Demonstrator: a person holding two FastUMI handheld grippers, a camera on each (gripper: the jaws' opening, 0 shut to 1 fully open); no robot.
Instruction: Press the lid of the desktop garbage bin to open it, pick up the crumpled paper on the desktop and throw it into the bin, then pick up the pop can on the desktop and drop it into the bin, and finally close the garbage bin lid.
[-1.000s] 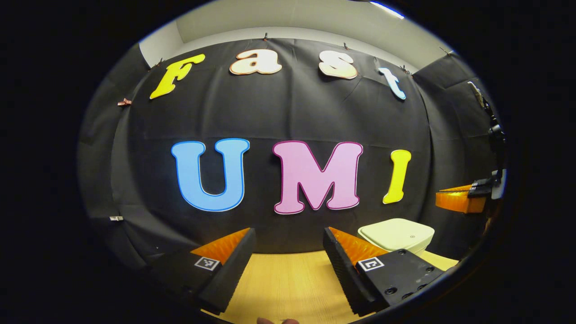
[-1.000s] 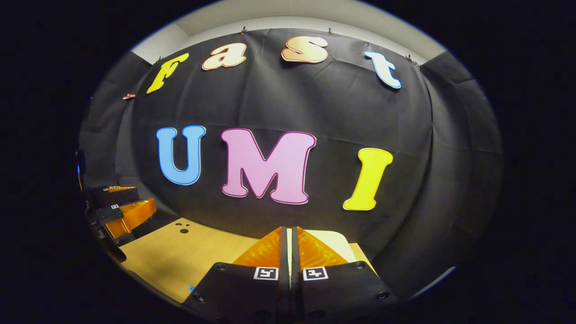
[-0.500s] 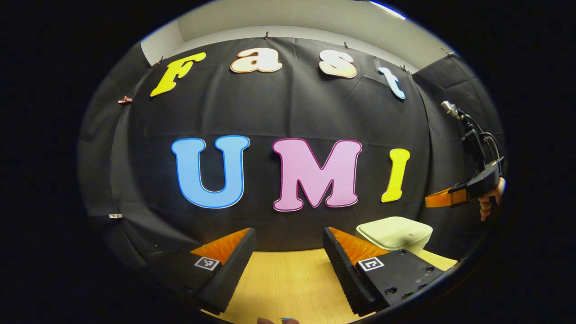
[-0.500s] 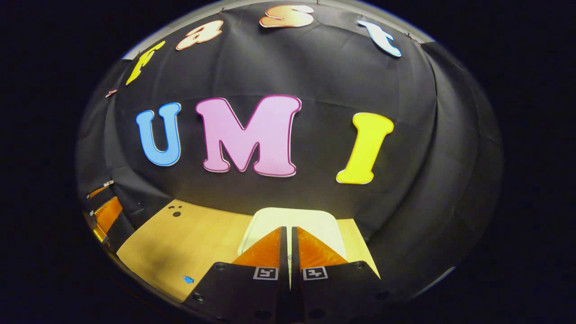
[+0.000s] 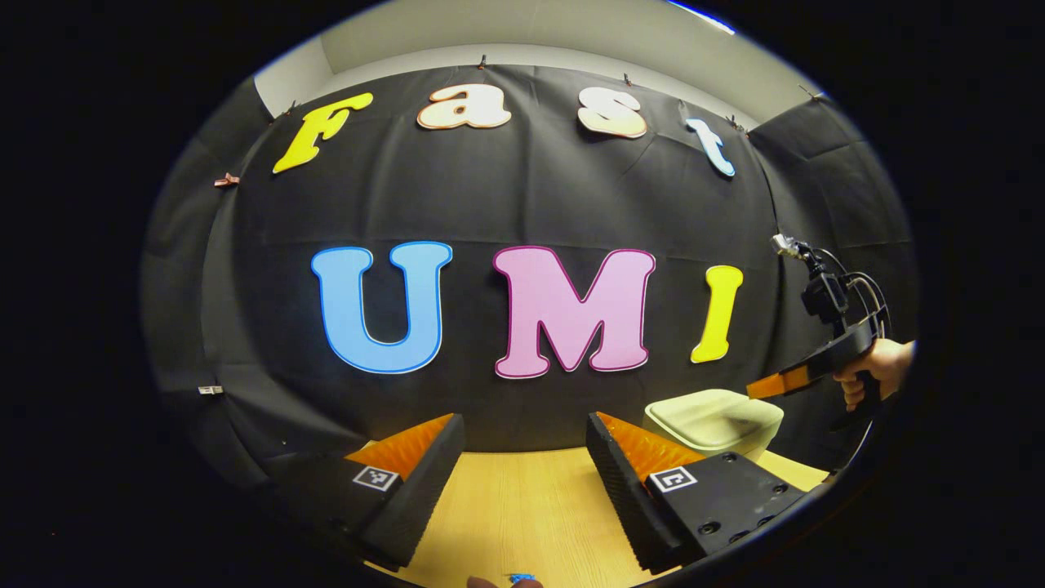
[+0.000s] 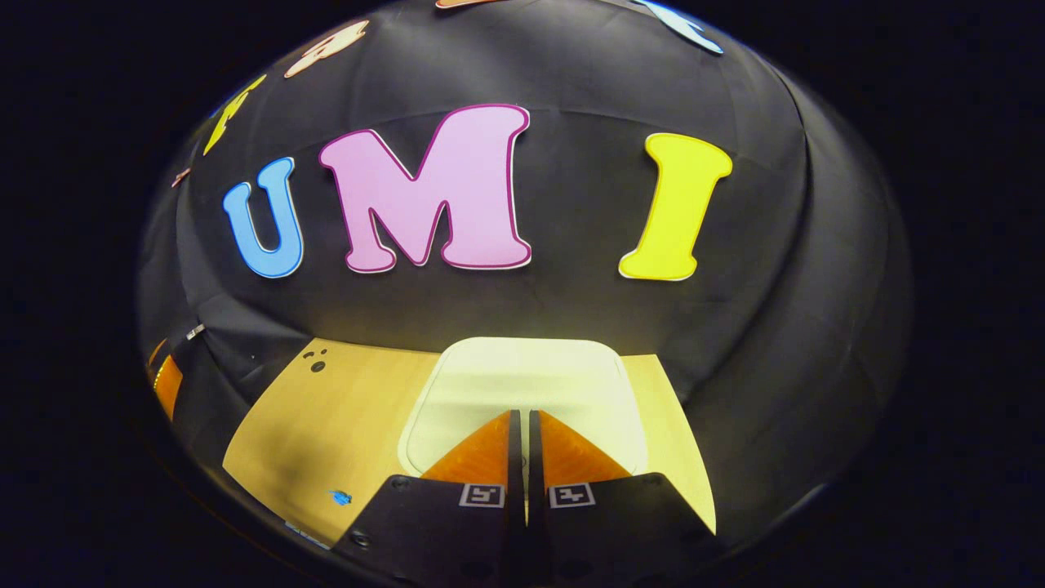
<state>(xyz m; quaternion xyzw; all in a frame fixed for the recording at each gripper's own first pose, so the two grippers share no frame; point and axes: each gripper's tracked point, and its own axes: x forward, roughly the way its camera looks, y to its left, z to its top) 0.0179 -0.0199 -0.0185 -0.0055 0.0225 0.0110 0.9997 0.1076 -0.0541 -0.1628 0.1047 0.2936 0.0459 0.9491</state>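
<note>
The cream desktop bin (image 5: 712, 418) stands at the back right of the wooden table with its lid (image 6: 522, 377) down. My right gripper (image 6: 520, 413) is shut with nothing between its fingers, and its tips point down at the near part of the lid. The left gripper view catches that right gripper (image 5: 763, 387), held by a hand (image 5: 880, 367), with its tip at the lid's right edge; I cannot tell whether it touches. My left gripper (image 5: 524, 420) hangs open over the table, left of the bin, holding nothing.
The light wooden table (image 6: 326, 425) runs up to the black cloth wall behind the bin. A small blue scrap (image 6: 339, 496) lies near the table's front edge, and a few small holes (image 6: 315, 364) mark its far left part. My left gripper (image 6: 166, 384) shows at the far left.
My right gripper has tilted down and come in over the bin lid, which now looks much larger under its tips. The left gripper has stayed put and open.
</note>
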